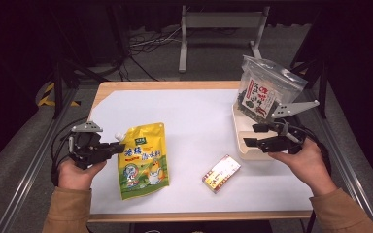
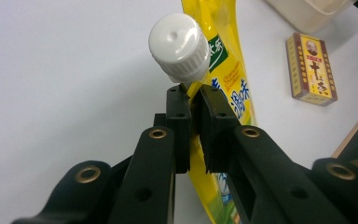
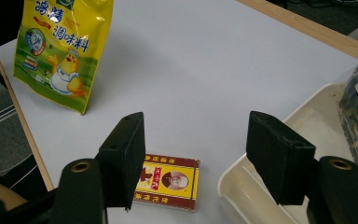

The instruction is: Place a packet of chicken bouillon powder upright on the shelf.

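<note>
A yellow spouted seasoning pouch (image 1: 143,160) with a white screw cap (image 2: 179,46) hangs at the table's front left. My left gripper (image 1: 119,148) is shut on the pouch's top edge just below the cap, and its pads (image 2: 181,121) squeeze the yellow film. In the right gripper view the pouch (image 3: 60,51) stands raised, with its bottom edge at the tabletop. My right gripper (image 1: 249,135) is open beside the front of a cream tray (image 1: 245,149), with nothing between its fingers. A small red and gold box (image 1: 221,173) lies flat on the table below it.
A clear bag of dark dried seaweed (image 1: 267,90) stands upright in the tray at the right edge. The white tabletop (image 1: 194,116) has a wooden border. Beyond the far edge are metal frame legs and cables on the floor.
</note>
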Available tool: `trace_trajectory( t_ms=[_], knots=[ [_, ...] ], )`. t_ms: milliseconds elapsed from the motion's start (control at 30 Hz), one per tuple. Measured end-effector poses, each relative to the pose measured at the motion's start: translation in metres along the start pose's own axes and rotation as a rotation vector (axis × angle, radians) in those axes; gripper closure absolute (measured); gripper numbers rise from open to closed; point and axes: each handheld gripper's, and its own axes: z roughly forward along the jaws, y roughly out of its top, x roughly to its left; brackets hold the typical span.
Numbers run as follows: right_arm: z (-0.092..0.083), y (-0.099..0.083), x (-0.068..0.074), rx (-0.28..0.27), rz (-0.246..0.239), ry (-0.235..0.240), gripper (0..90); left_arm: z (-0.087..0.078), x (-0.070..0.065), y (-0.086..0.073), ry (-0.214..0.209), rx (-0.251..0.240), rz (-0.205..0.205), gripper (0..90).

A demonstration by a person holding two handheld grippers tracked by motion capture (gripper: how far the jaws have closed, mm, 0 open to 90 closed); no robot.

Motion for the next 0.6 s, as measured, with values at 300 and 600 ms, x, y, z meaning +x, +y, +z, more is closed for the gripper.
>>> trace_trajectory(
  t_ms=[300, 600],
  knots=[
    [-0.003, 0.002, 0.006, -0.008, -0.018, 0.004, 37.8, -0.012, -0.02, 0.009, -0.003, -0.066, 0.102, 85.9],
    [-0.002, 0.005, 0.011, -0.01, -0.037, 0.014, 37.8, -0.015, -0.037, 0.018, -0.046, -0.098, 0.184, 86.0]
  ],
)
